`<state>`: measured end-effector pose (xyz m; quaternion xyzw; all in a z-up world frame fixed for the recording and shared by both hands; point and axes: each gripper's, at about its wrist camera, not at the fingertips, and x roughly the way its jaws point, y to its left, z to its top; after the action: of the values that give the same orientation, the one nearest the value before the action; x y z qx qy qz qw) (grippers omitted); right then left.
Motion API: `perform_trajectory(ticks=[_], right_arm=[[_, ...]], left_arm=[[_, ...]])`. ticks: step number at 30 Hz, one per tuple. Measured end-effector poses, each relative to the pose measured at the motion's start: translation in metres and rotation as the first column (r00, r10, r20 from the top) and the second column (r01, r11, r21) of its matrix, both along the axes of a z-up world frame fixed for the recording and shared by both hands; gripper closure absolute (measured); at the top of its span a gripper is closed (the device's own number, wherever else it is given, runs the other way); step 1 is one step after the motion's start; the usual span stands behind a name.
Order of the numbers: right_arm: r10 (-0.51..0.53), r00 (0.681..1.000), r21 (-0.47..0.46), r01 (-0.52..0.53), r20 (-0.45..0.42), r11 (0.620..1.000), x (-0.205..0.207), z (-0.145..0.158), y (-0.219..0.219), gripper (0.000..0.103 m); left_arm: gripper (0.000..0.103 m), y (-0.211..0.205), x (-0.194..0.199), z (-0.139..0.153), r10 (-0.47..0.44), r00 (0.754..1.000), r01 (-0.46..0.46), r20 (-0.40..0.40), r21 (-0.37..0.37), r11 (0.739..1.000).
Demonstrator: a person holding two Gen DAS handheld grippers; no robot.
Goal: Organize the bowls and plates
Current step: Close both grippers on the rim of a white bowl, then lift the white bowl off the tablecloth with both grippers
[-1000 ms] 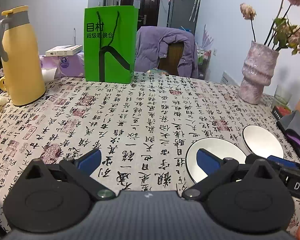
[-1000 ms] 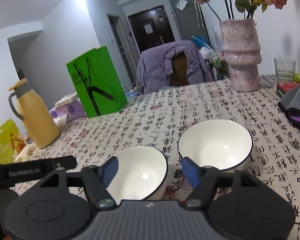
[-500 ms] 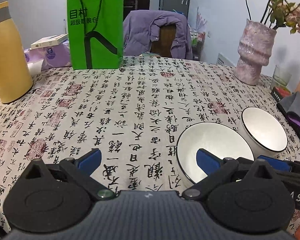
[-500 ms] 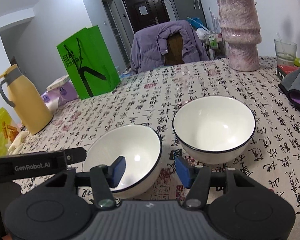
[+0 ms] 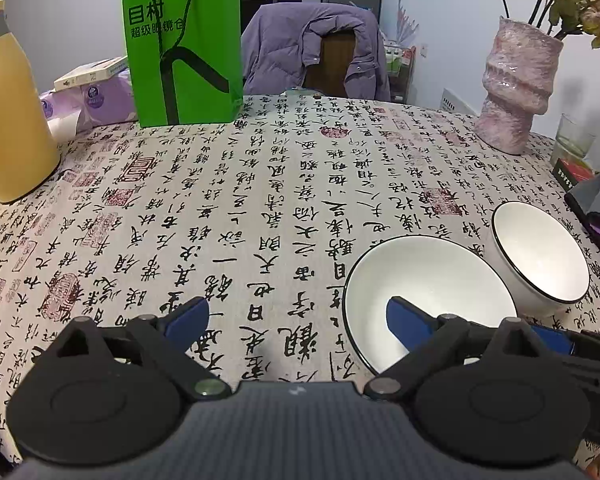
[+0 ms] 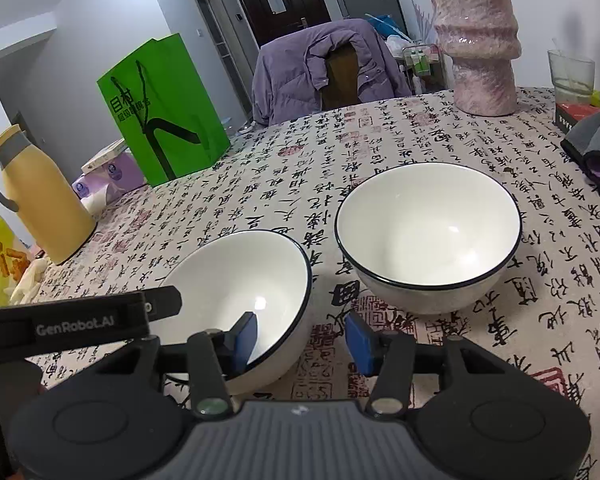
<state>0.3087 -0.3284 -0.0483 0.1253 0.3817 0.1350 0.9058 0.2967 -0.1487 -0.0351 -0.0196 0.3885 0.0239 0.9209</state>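
Two white bowls with dark rims stand side by side on the calligraphy tablecloth. The left bowl [image 5: 428, 284] [image 6: 244, 288] has both grippers at it. My left gripper [image 5: 296, 322] straddles its left rim, right pad inside, left pad outside over the cloth. Its jaws are wide and closing, and neither pad touches the bowl. My right gripper [image 6: 303, 342] straddles the same bowl's right wall, left pad inside, right pad outside. Its jaws are closing too, with a gap still showing at the outer pad. The right bowl [image 5: 540, 256] [image 6: 428, 232] stands free.
At the back left stand a green paper bag [image 5: 184, 44], a yellow jug [image 5: 8, 112] and purple tissue packs [image 5: 96, 100]. A pink vase [image 5: 516, 88] and a glass [image 5: 572, 140] stand back right. A grey and purple cloth [image 6: 596, 144] lies at the right edge.
Both grippers have sunk and come closer to the left bowl. The right gripper's jaws have narrowed, and its left pad is now inside the bowl. The left jaws have closed slightly.
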Motion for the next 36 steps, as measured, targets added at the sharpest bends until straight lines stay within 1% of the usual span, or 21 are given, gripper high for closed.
perform_trajectory(ticks=[3, 6, 9, 11, 12, 15, 18, 21, 23, 24, 26, 27, 28, 31, 36], right_arm=[[0.004, 1.0, 0.037, -0.004, 0.011, 0.999, 0.001, -0.002, -0.002, 0.054], [-0.004, 1.0, 0.04, 0.004, 0.01, 0.999, 0.005, -0.005, -0.003, 0.054], [-0.01, 1.0, 0.038, 0.01, 0.003, 0.999, 0.009, -0.01, -0.003, 0.054], [-0.013, 1.0, 0.048, 0.012, 0.005, 0.999, 0.012, -0.013, -0.004, 0.054], [-0.013, 1.0, 0.053, 0.013, 0.008, 0.999, 0.012, -0.014, -0.004, 0.054], [-0.018, 1.0, 0.051, 0.017, 0.018, 0.999, 0.014, -0.016, -0.004, 0.055], [-0.017, 1.0, 0.053, 0.016, 0.025, 0.998, 0.015, -0.017, -0.003, 0.056], [-0.015, 1.0, 0.05, 0.014, 0.017, 0.999, 0.017, -0.02, -0.002, 0.062], [-0.012, 1.0, 0.052, 0.011, 0.002, 0.999, 0.019, -0.022, -0.001, 0.067], [-0.011, 1.0, 0.059, 0.011, 0.0, 0.998, 0.019, -0.023, -0.002, 0.068], [-0.007, 1.0, 0.073, 0.007, 0.002, 0.997, 0.02, -0.024, -0.002, 0.072], [-0.004, 1.0, 0.082, 0.004, 0.0, 0.997, 0.02, -0.024, -0.003, 0.072], [-0.001, 1.0, 0.089, 0.001, -0.002, 0.996, 0.02, -0.025, -0.003, 0.073], [0.006, 1.0, 0.104, -0.006, -0.005, 0.995, 0.02, -0.026, -0.004, 0.075], [0.022, 1.0, 0.137, -0.02, -0.016, 0.99, 0.022, -0.028, -0.005, 0.077]], left_arm=[[0.008, 0.0, 0.002, -0.001, 0.011, 1.0, -0.011, -0.005, -0.001, 1.0], [0.009, -0.001, 0.004, -0.004, 0.022, 1.0, -0.022, -0.009, -0.007, 1.0], [0.012, -0.001, 0.007, -0.007, 0.026, 0.999, -0.026, -0.022, -0.014, 1.0], [0.018, -0.001, 0.009, -0.008, 0.025, 0.999, -0.025, -0.031, -0.027, 0.999], [0.019, -0.002, 0.01, -0.009, 0.024, 0.999, -0.025, -0.033, -0.031, 0.999], [0.023, -0.004, 0.011, -0.009, 0.023, 0.999, -0.024, -0.03, -0.025, 0.999], [0.03, -0.008, 0.013, -0.012, 0.014, 0.999, -0.015, -0.041, -0.022, 1.0], [0.035, -0.01, 0.015, -0.016, 0.006, 0.998, -0.008, -0.061, -0.025, 1.0], [0.047, -0.013, 0.017, -0.017, -0.006, 0.998, 0.004, -0.07, -0.023, 1.0], [0.05, -0.015, 0.017, -0.018, -0.013, 0.997, 0.012, -0.073, -0.022, 1.0], [0.064, -0.02, 0.017, -0.019, -0.034, 0.996, 0.032, -0.078, -0.016, 0.999], [0.067, -0.021, 0.017, -0.02, -0.038, 0.996, 0.037, -0.08, -0.012, 0.999], [0.075, -0.022, 0.017, -0.021, -0.041, 0.996, 0.041, -0.083, -0.012, 0.999], [0.08, -0.023, 0.018, -0.022, -0.051, 0.995, 0.048, -0.088, -0.03, 0.998], [0.081, -0.026, 0.02, -0.023, -0.053, 0.993, 0.049, -0.103, -0.039, 0.998]])
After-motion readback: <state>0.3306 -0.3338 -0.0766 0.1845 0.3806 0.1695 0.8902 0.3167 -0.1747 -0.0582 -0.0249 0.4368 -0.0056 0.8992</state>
